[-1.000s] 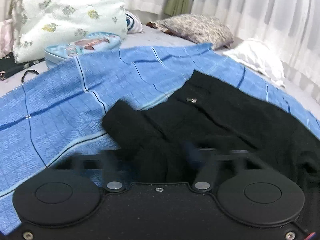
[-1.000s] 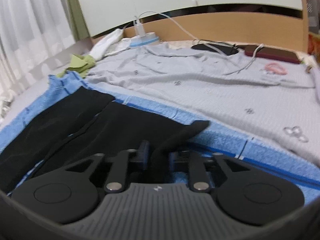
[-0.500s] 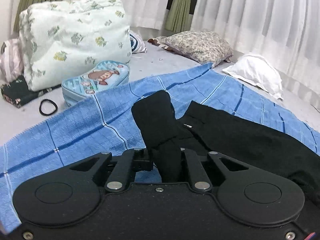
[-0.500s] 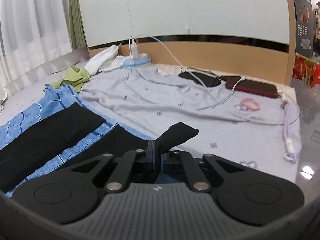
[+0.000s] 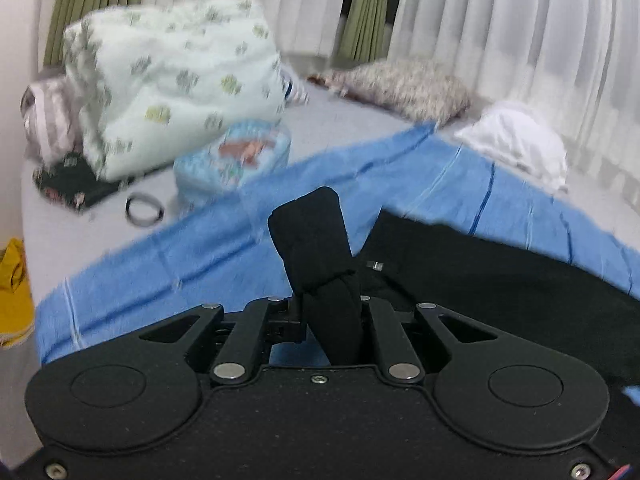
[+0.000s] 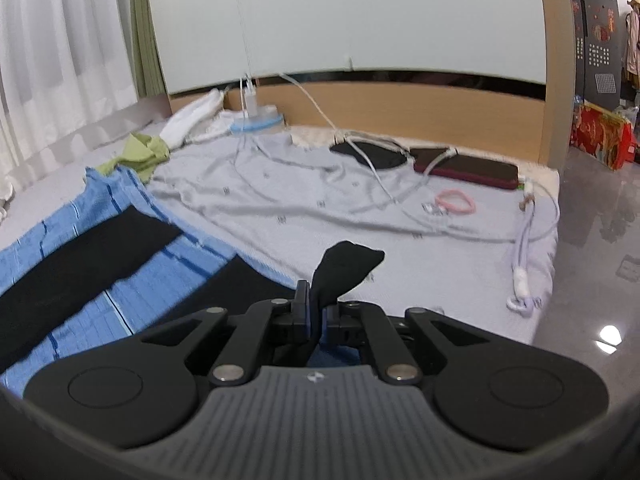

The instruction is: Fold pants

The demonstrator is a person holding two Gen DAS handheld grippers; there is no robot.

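Both grippers have a grab on the black pants (image 5: pixel 500 280) right now. The left gripper (image 5: pixel 328 312) has its jaws pinched tight on a bunched-up wad of the fabric, which sticks up past the fingers like a little stump. The right gripper (image 6: pixel 316 316) is clamped on a thinner bit, with a black flap poking out above the jaws.

The rest of the pants lies on a blue striped blanket (image 5: pixel 224 240) spread over the bed. From the right side you can see the two legs (image 6: pixel 80 264) stretched out flat across it, with a strip of blue between them.

Lots of clutter around: a big floral bundle of bedding (image 5: pixel 172 88), a blue cartoon pouch (image 5: pixel 236 156), a black hair tie (image 5: pixel 144 210), a patterned pillow (image 5: pixel 400 84) by the white curtains (image 5: pixel 520 32). On the other side there's a grey sheet (image 6: pixel 300 200), white charger cables (image 6: pixel 524 248), a dark red phone (image 6: pixel 468 168) and a pink ring (image 6: pixel 456 202) near the wooden headboard (image 6: pixel 420 108).
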